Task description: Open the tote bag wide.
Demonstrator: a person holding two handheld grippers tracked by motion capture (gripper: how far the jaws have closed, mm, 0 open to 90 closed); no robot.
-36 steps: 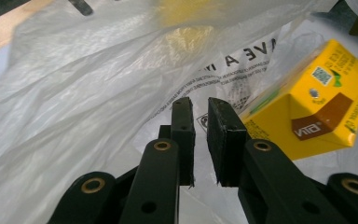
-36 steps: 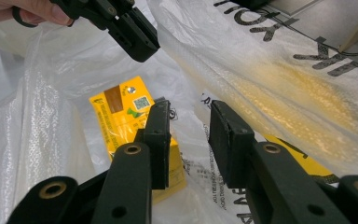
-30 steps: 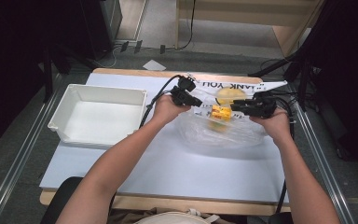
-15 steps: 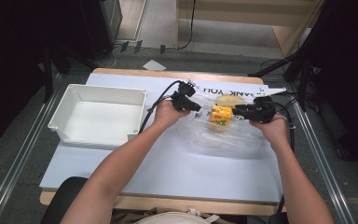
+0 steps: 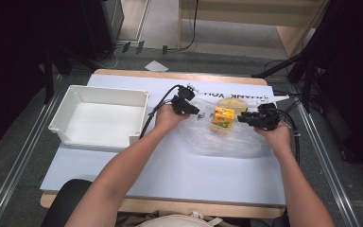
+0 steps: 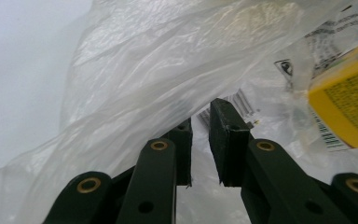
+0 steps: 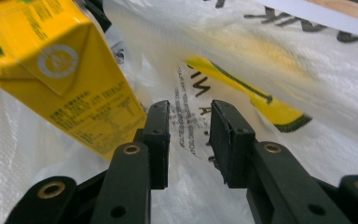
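Observation:
A yellow drink carton (image 5: 222,118) stands on a crumpled, translucent plastic bag (image 5: 227,142) with black printing, right of the table's middle. My left gripper (image 5: 197,111) is at the bag's left edge, just left of the carton. In the left gripper view its jaws (image 6: 200,140) stand a narrow gap apart, with bag film (image 6: 144,70) draped around the left jaw and the carton (image 6: 349,107) ahead on the right. My right gripper (image 5: 240,118) points at the carton from the right. Its jaws (image 7: 189,126) are open over the bag (image 7: 307,70), with the carton (image 7: 60,70) just left of them.
A white rectangular bin (image 5: 99,90) sits on the left side of the white table top (image 5: 170,165). A pale round shape (image 5: 231,101) shows through the bag behind the carton. Cables trail from both grippers. The floor lies beyond the table's far edge.
Both hands have drifted slightly toward me, and the carton has stayed almost where it was between the two grippers.

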